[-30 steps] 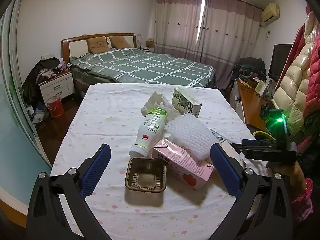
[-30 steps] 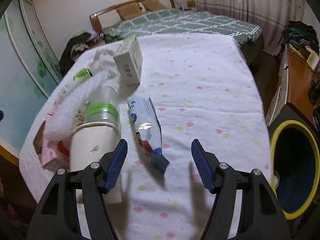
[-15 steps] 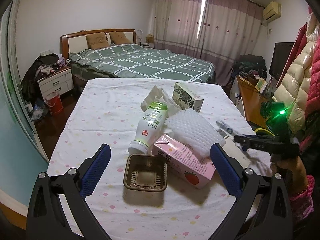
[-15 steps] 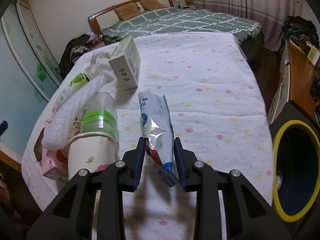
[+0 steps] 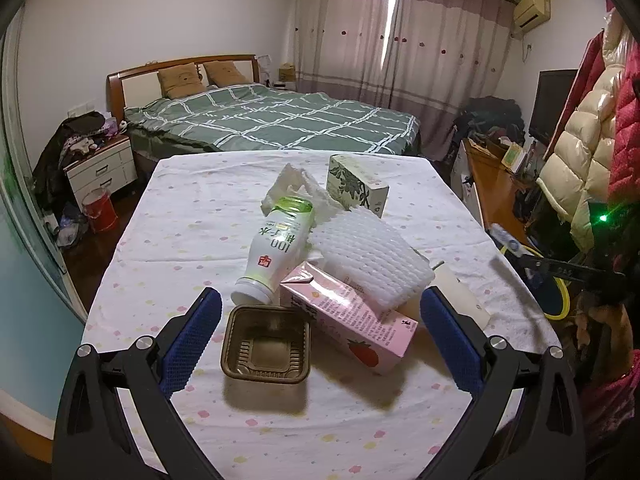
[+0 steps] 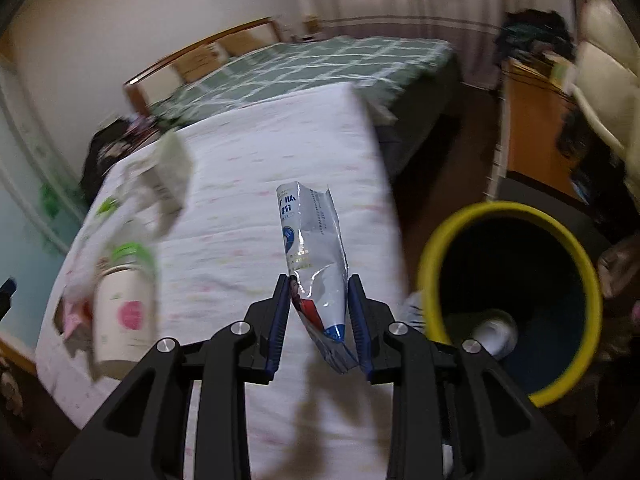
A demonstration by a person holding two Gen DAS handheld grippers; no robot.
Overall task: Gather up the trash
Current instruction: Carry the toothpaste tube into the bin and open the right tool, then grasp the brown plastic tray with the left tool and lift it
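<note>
In the left wrist view, our left gripper (image 5: 318,338) hangs wide open, holding nothing, at frame bottom above a brown tray (image 5: 267,345) on the desk (image 5: 180,216). In the right wrist view, our right gripper (image 6: 320,320), its jaws newly closed, pinches a silver wrapper (image 6: 314,248) lifted off the desk, mid-frame; the yellow-rimmed bin (image 6: 430,256) waits at right, likely next.

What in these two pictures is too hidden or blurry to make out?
- Right wrist view: paper cup and box smeared by motion blur; print unreadable.
- Right wrist view: white object deep in the dark yellow-rimmed bin; unidentifiable.
- Left wrist view: the cup mostly hidden behind foam netting.
</note>
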